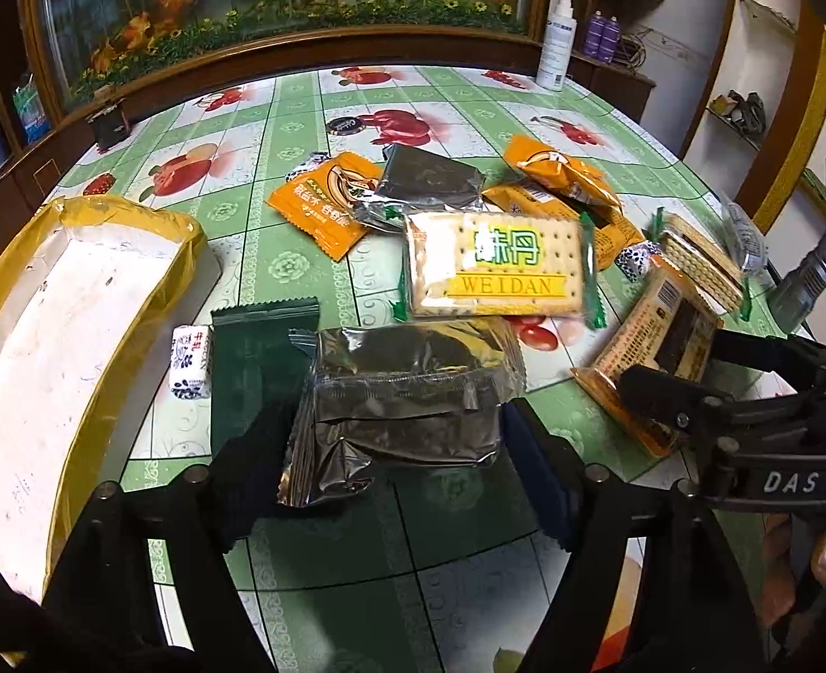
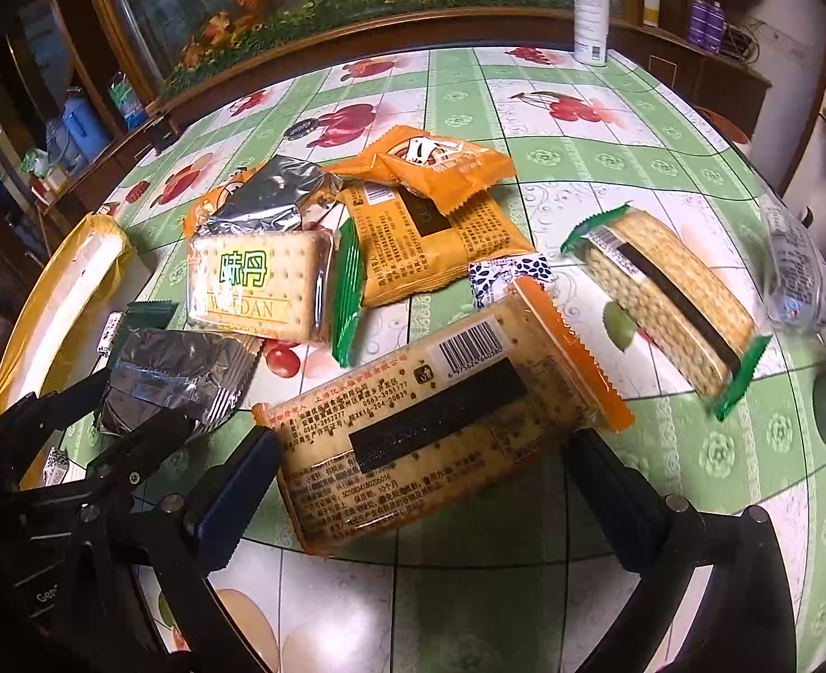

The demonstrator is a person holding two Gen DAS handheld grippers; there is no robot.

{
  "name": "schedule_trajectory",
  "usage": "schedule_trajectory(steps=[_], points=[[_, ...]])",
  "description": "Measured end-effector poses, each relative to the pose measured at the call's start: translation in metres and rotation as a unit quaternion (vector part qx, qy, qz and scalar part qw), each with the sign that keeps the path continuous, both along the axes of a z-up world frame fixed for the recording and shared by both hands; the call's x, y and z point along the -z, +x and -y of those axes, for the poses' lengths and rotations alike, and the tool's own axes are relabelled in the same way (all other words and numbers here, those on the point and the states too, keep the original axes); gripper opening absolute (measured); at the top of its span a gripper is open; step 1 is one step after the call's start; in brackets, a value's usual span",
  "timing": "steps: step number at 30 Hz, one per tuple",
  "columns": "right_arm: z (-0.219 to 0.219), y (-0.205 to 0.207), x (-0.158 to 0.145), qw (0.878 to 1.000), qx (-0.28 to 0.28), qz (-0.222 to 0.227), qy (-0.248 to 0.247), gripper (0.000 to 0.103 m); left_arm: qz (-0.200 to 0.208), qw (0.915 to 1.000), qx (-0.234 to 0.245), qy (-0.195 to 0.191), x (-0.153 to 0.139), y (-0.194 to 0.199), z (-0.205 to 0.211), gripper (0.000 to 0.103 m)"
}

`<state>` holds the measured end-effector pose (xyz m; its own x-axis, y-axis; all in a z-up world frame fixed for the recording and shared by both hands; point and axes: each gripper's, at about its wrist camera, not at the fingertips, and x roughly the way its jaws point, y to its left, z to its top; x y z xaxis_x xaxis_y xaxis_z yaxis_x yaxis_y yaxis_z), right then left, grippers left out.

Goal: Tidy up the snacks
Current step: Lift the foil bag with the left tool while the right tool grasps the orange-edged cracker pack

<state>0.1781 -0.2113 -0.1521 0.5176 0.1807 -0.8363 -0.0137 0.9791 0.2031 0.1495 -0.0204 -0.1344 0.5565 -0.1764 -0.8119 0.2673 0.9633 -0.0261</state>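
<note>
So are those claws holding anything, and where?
Cannot tell: left gripper straddles the silver packet, right gripper the orange cracker pack, each at its near end.

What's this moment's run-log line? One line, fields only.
left gripper: straddles silver packet, grip unclear | right gripper: straddles orange cracker pack, grip unclear | WEIDAN crackers: on table

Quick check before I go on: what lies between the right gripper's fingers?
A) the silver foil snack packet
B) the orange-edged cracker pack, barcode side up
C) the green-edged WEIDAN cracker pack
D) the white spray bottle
B: in the right wrist view the orange-edged cracker pack, barcode side up, lies between the right gripper's fingers.
</note>
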Motion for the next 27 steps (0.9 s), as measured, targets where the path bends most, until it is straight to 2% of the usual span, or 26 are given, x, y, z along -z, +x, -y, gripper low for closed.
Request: schedule_trajectory(steps=[2,6,11,15,17,23,27], points=[[0.001,0.004,0.000,1.000,-0.010,-0.004,0.003,0.103,-0.011,0.9999,-0.001,-0.001,0.002,0.006,0.002,0.080],[0.008,0.008,0.001,0.999,-0.025,-0.013,0.017,0.103,-0.012,0.9999,-0.004,0.012,0.005,0.016,0.006,0.090],[0.002,0.019,-0.001,0.998,-0.053,-0.014,-0.002,0.103,-0.007,0.9987,-0.014,0.050,0.009,0.026,0.019,0.091],[0.004,0.019,-0.001,0.997,-0.074,-0.011,-0.001,0.103,0.013,0.9990,-0.021,0.037,0.006,0.019,0.008,0.072],[0.008,0.016,-0.001,0.998,-0.060,-0.015,-0.002,0.103,0.015,0.9991,-0.033,0.021,0.003,0.013,-0.003,0.065],[0.002,0.004,-0.001,0.999,0.023,-0.024,0.000,0.103,0.018,0.9972,-0.060,-0.041,-0.014,-0.012,-0.036,0.064],[-0.003,0.016,-0.002,0.995,0.090,-0.032,-0.001,0.103,0.026,0.9959,-0.065,-0.057,-0.024,-0.027,-0.042,0.064]])
